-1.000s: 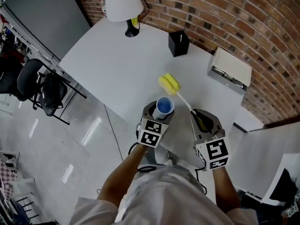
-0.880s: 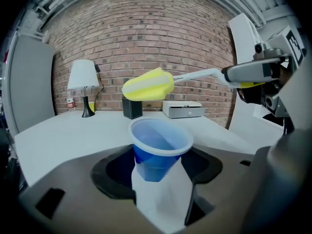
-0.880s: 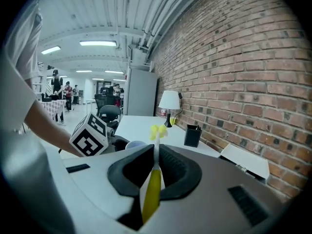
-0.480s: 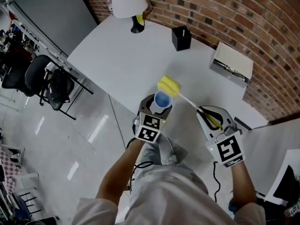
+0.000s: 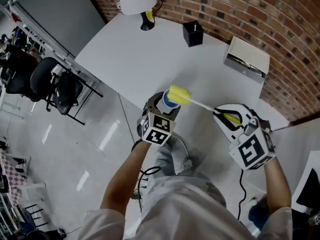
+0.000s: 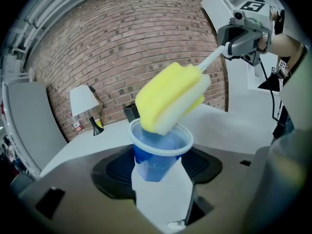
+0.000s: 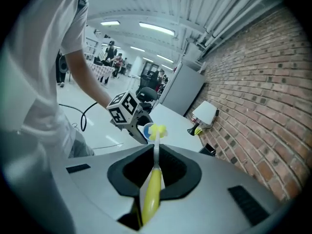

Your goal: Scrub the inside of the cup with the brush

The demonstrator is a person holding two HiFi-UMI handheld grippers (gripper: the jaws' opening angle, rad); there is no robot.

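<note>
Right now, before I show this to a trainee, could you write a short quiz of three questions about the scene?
1. True or false: the left tongs are shut on the blue cup.
2. What do the right tongs hold? A) a second cup B) the brush, by its handle C) nothing
3. Fill the gap: the sponge head at the cup's mouth is ___ in colour.

Key: 1 true; 2 B; 3 yellow.

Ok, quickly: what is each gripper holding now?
Left gripper: closed on the cup.
Right gripper: closed on the brush.
</note>
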